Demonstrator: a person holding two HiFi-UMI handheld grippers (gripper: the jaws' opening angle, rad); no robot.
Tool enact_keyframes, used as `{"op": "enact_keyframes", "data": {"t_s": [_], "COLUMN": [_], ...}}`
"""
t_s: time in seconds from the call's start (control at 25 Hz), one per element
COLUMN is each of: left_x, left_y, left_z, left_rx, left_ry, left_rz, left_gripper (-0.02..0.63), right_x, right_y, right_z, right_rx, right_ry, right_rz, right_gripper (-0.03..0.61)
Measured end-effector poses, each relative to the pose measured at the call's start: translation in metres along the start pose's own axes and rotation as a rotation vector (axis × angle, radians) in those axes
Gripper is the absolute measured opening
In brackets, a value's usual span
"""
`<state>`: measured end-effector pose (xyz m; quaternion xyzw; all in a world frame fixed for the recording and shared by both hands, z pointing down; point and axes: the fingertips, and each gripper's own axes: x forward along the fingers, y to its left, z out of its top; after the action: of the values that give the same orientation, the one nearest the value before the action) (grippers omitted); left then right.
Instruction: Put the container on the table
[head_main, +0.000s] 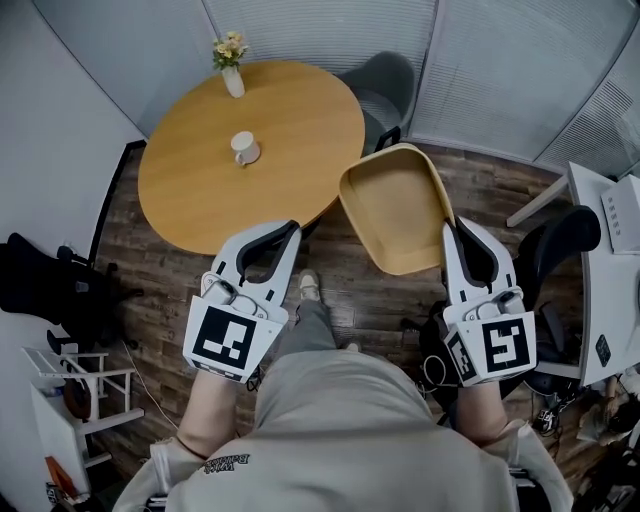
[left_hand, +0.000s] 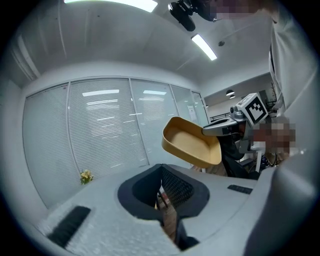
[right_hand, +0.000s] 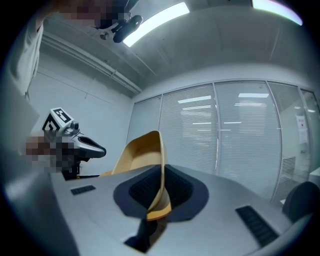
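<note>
A tan, empty container (head_main: 392, 210) hangs tilted in the air over the wooden floor, just off the right front edge of the round wooden table (head_main: 200, 190). My right gripper (head_main: 448, 228) is shut on the container's near right rim; in the right gripper view the rim (right_hand: 159, 165) runs edge-on between the jaws (right_hand: 161, 196). My left gripper (head_main: 290, 231) is held near the table's front edge, shut and holding nothing (left_hand: 161, 196). From the left gripper view the container (left_hand: 187, 142) shows up and to the right, with the right gripper (left_hand: 220, 129) on it.
A white mug (head_main: 244, 148) stands mid-table and a small vase of flowers (head_main: 231, 70) at its far edge. A grey chair (head_main: 385, 85) sits behind the table. A black office chair (head_main: 565, 240) and a white desk (head_main: 610, 270) are at the right; a dark chair (head_main: 40, 285) at the left.
</note>
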<state>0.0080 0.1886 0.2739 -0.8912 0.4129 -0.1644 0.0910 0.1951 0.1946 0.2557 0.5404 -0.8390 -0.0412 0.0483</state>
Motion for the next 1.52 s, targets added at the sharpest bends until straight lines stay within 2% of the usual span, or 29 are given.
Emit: {"op": "enact_keyframes", "data": {"t_s": [0.4, 0.64, 0.84, 1.12, 1.52], "left_x": [0.044, 0.074, 0.104, 0.145, 0.172], "left_y": [0.054, 0.104, 0.143, 0.194, 0.259], "left_z": [-0.012, -0.011, -0.020, -0.040, -0.061], "left_rx": [-0.016, -0.034, -0.063, -0.051, -0.055], "left_ry": [-0.004, -0.040, -0.031, -0.003, -0.005], "left_rz": [-0.030, -0.029, -0.036, -0.084, -0.118], "left_gripper": [0.021, 0.021, 0.021, 0.021, 0.021], "right_x": [0.062, 0.120, 0.169, 0.240, 0.310], "right_y": [-0.013, -0.015, -0.018, -0.023, -0.014], "right_z": [0.001, 0.003, 0.000, -0.001, 0.011], "right_rx": [-0.010, -0.034, -0.036, -0.026, -0.014], "right_ry": [0.014, 0.032, 0.050, 0.077, 0.086], "right_rz": [-0.030, -0.027, -0.021, -0.027, -0.055], "right_gripper": [0.037, 0.038, 0.038, 0.038, 0.038]}}
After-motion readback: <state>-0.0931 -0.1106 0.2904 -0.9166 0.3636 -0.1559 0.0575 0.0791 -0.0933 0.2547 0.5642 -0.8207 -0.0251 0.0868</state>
